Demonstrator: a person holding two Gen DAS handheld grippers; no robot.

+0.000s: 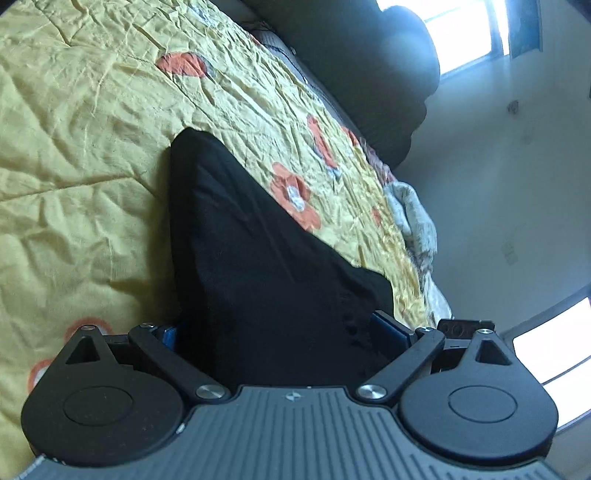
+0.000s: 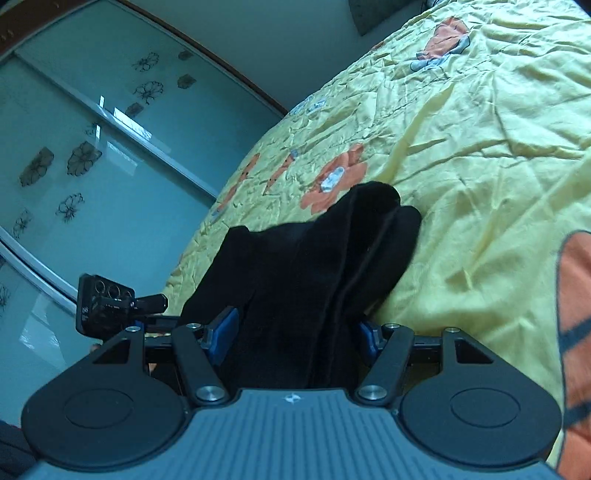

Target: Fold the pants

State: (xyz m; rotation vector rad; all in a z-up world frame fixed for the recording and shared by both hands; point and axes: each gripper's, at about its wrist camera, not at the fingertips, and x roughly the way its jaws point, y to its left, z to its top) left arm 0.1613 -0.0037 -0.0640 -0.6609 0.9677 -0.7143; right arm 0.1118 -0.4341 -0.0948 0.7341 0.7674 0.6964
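Observation:
The black pants (image 1: 255, 251) lie on a yellow bedspread with orange flowers (image 1: 81, 155). In the left wrist view the cloth fills the space between my left gripper's (image 1: 280, 332) blue pads (image 1: 391, 328), which are shut on it. In the right wrist view the pants (image 2: 317, 266) run from the bedspread (image 2: 480, 147) into my right gripper (image 2: 295, 332), whose blue pads (image 2: 225, 328) are shut on a bunched, doubled part. The pants' far end rests on the bed in both views.
A dark headboard or cushion (image 1: 369, 74) and a window (image 1: 461, 33) lie beyond the bed. A pale crumpled cloth (image 1: 413, 218) sits at the bed's edge. Glass wardrobe doors with flower prints (image 2: 92, 155) stand beside the bed. The other gripper's body (image 2: 107, 302) shows at left.

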